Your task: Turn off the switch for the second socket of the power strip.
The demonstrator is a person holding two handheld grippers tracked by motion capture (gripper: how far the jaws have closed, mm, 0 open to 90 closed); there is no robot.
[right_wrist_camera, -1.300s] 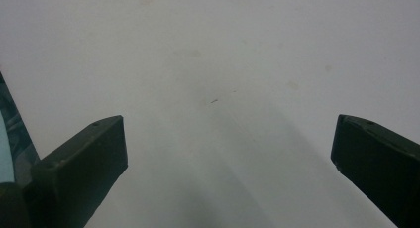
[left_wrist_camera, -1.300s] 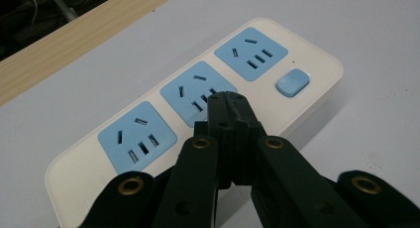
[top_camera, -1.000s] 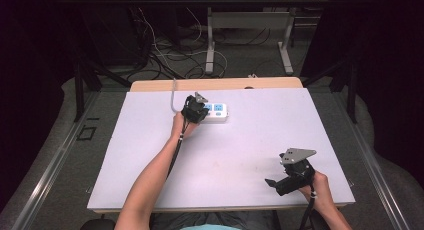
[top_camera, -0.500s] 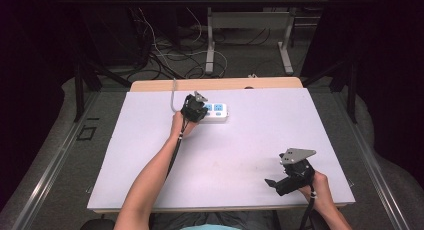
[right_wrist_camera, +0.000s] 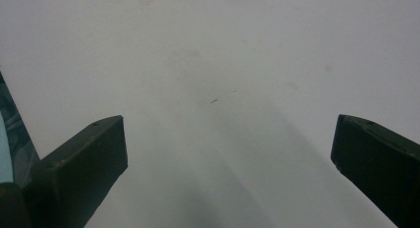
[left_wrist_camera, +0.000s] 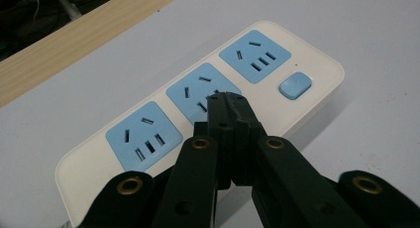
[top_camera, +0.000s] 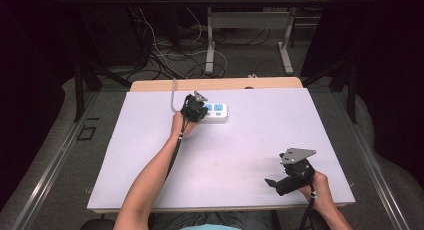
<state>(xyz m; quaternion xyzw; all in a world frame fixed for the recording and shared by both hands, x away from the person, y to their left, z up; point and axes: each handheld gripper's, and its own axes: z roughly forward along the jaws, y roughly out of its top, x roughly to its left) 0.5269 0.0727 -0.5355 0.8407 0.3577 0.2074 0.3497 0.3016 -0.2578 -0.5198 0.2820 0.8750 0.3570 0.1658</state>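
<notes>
Showing left gripper (left_wrist_camera: 229, 101) closed over power strip's (left_wrist_camera: 198, 109) mid socket; right gripper (right_wrist_camera: 225, 148) spread wide.

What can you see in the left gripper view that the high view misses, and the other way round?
Left gripper view: the power strip up close, three blue sockets, a blue button, the left gripper shut just above the middle socket. High view: the person's forearms, the right gripper near the front edge, the floor cables. Both: the strip on the white table.

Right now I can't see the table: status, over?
Left gripper shut, tips over power strip. Right gripper open, empty, above bare table. Nothing in the way.
</notes>
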